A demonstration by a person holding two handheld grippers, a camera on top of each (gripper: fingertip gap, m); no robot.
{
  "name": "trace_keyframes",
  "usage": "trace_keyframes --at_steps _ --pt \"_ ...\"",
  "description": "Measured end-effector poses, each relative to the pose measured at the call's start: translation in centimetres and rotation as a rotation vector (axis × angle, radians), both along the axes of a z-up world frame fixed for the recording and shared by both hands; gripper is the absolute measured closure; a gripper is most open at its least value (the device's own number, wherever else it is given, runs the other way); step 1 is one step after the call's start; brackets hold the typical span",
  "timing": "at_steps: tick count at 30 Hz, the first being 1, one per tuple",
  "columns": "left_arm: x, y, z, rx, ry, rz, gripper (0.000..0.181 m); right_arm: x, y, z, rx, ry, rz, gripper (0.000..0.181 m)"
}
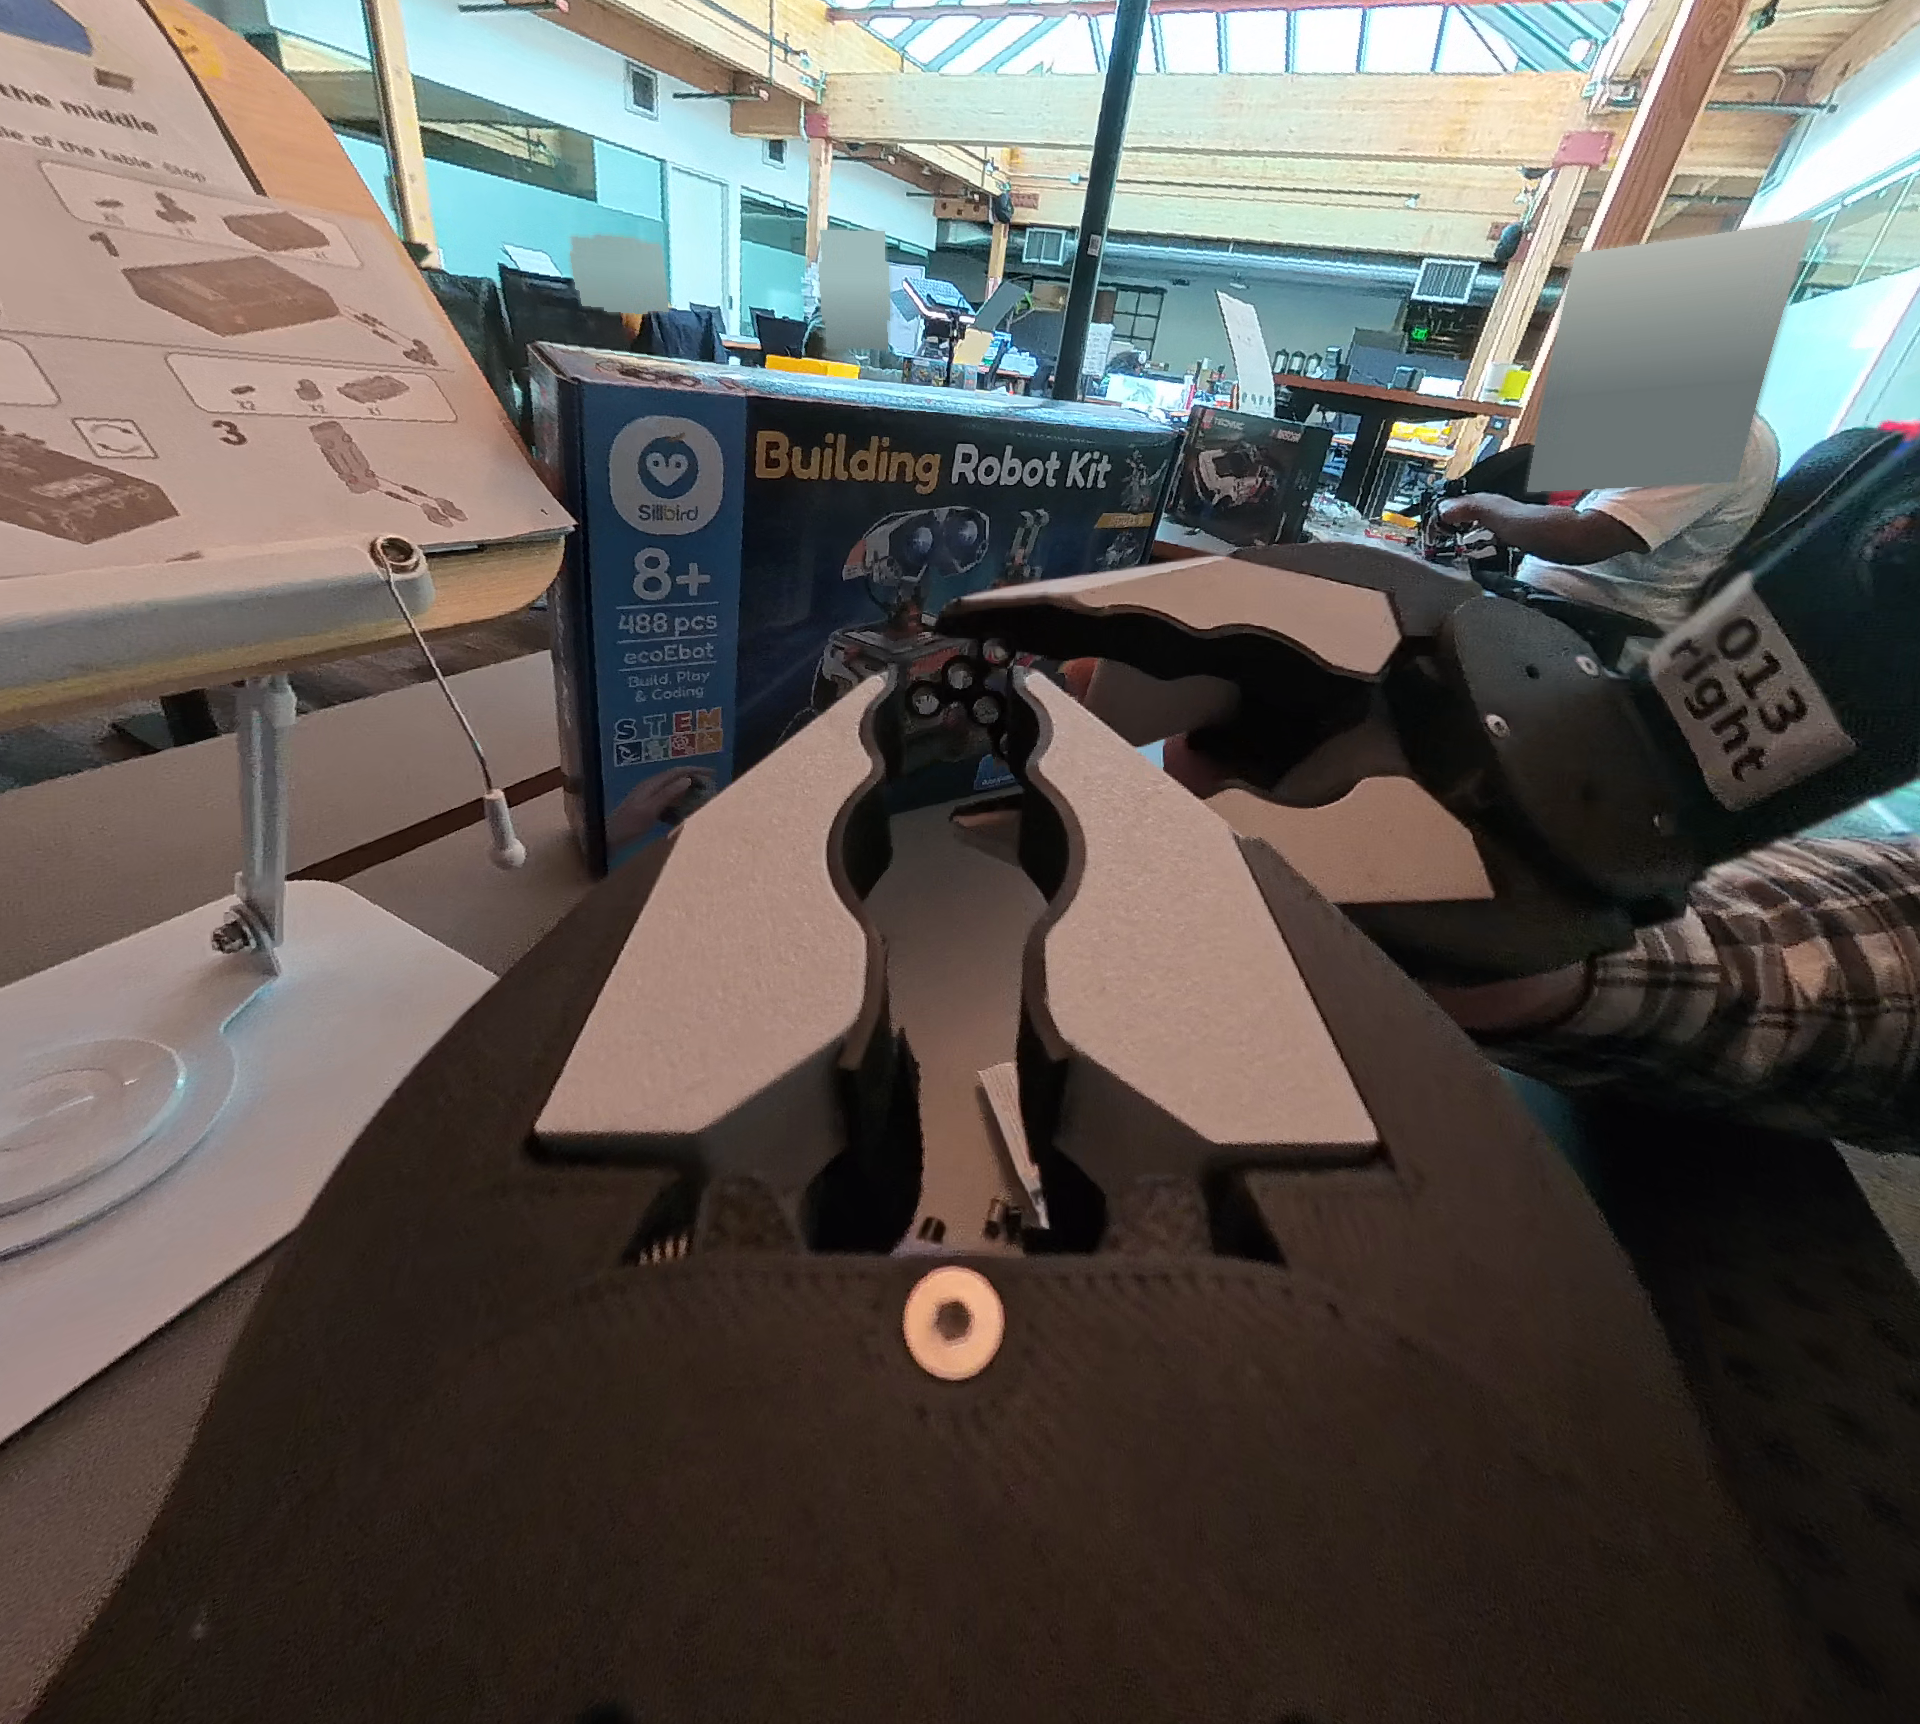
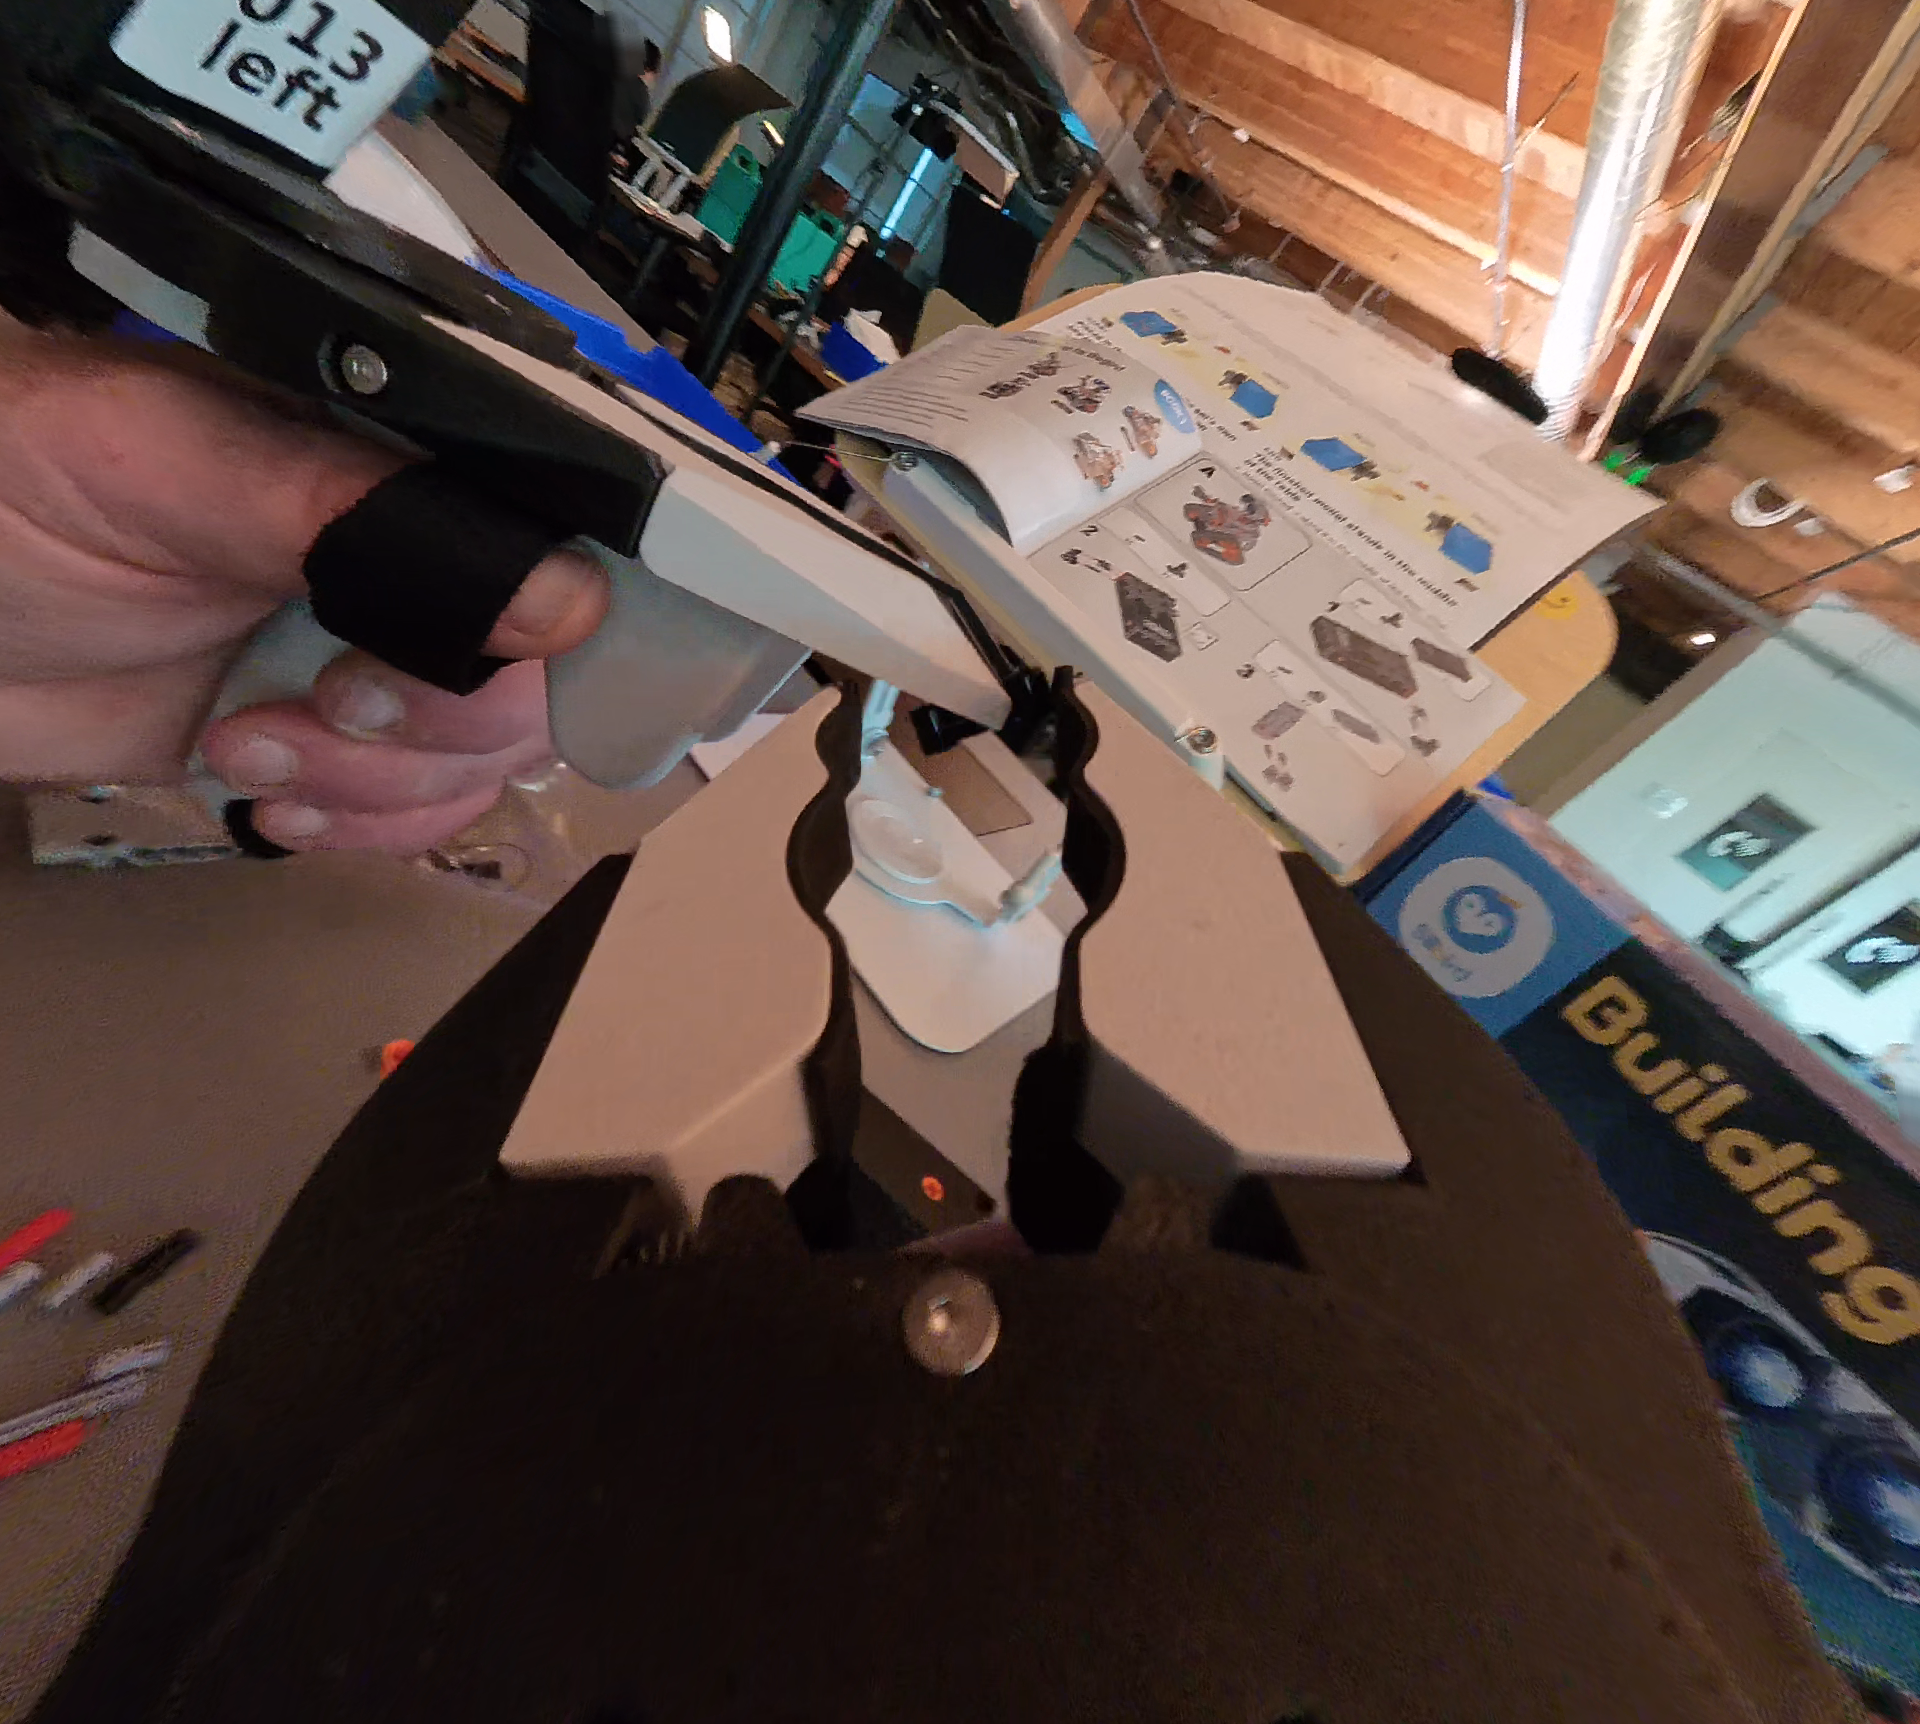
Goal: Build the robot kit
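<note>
My left gripper (image 1: 956, 692) is shut on a small black building piece with round holes (image 1: 961, 695), held in the air in front of the blue kit box (image 1: 862, 531). My right gripper (image 2: 951, 703) stands open, its fingers on either side of the left gripper's tip (image 2: 1013, 708) and the black piece (image 2: 1031, 706). The piece lies against the right gripper's right finger. In the left wrist view the right gripper (image 1: 1023, 656) comes in from the right, and its upper fingertip (image 1: 961, 620) sits just above the piece. A hand (image 2: 208, 583) grips the left gripper's handle.
An open instruction booklet (image 1: 208, 324) rests on a white stand (image 1: 156, 1103) at the left, also in the right wrist view (image 2: 1247, 552). Several small loose parts (image 2: 73, 1279) lie on the grey table. A black block with an orange dot (image 2: 914, 1175) lies below. A person (image 1: 1621, 521) sits far right.
</note>
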State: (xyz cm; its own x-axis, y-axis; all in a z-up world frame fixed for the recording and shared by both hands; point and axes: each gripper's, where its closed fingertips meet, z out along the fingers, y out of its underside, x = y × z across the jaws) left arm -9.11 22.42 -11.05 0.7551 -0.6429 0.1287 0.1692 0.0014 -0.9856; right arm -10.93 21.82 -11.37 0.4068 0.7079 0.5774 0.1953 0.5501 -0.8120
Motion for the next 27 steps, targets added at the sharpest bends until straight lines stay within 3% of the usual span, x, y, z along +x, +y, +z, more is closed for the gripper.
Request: trace_keyframes --at_steps 5,9,15,20,23,27 --pt "0.4 0.1 -0.1 -0.062 -0.085 -0.036 0.165 0.0 0.9 -0.6 0.104 -0.055 -0.090 0.145" --pt "0.5 -0.1 0.0 -0.082 -0.112 -0.054 0.165 0.4 1.1 -0.1 0.213 -0.075 -0.136 0.155" --pt "0.6 -0.1 -0.1 -0.078 -0.089 -0.057 0.165 0.6 1.1 -0.1 0.216 -0.084 -0.117 0.157" --pt "0.3 -0.6 0.5 -0.048 -0.042 -0.079 0.161 0.9 0.9 0.1 0.118 -0.058 -0.001 0.158" --pt "-0.1 -1.1 0.6 -0.063 -0.020 -0.140 0.162 1.3 0.4 0.4 0.005 -0.036 0.146 0.158" --pt "0.0 -1.1 -0.4 -0.021 0.146 -0.128 0.167 1.9 -0.3 0.6 -0.141 -0.014 0.315 0.157"
